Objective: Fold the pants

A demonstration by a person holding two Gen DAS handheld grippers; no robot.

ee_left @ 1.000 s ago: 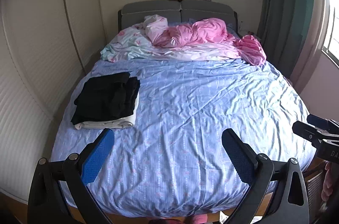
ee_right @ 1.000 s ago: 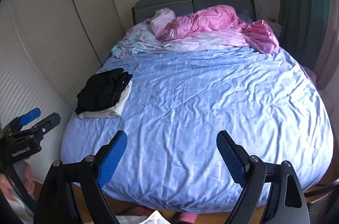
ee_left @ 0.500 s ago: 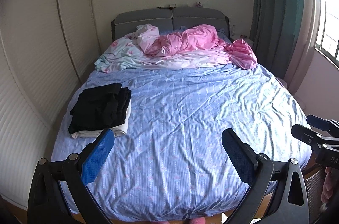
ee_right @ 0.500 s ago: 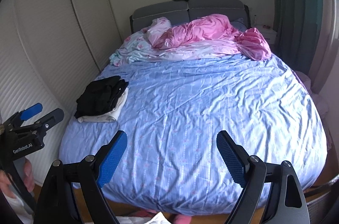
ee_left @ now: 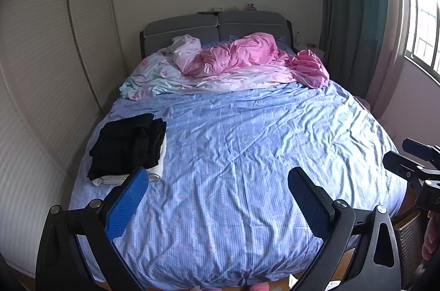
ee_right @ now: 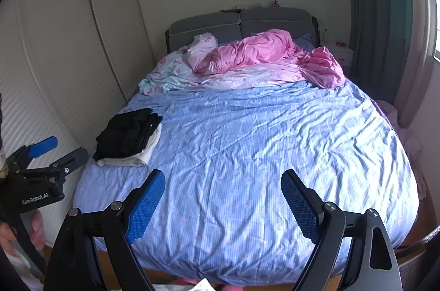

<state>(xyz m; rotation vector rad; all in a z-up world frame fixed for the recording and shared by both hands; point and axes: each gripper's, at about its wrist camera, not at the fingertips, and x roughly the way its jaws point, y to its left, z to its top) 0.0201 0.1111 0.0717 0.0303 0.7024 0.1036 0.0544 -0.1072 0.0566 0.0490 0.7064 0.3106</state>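
Observation:
A stack of folded black pants (ee_left: 128, 143) lies on folded white cloth (ee_left: 156, 167) at the left side of the bed; it also shows in the right wrist view (ee_right: 128, 132). My left gripper (ee_left: 217, 197) is open and empty, held above the foot of the bed, to the right of the stack. My right gripper (ee_right: 222, 200) is open and empty, also above the foot of the bed. The right gripper shows at the right edge of the left wrist view (ee_left: 412, 167), and the left gripper at the left edge of the right wrist view (ee_right: 46, 161).
The bed has a wrinkled blue sheet (ee_left: 247, 153). A pink quilt (ee_left: 247, 57) and pale bedding (ee_left: 154, 76) are heaped at the grey headboard (ee_left: 214, 24). White wardrobe doors (ee_left: 41, 57) run along the left. Green curtains (ee_left: 349, 2) and a window stand at the right.
Both grippers have pulled back and tilted up from the bed, so more wall and ceiling show. The stack of pants has not moved. Both stay open.

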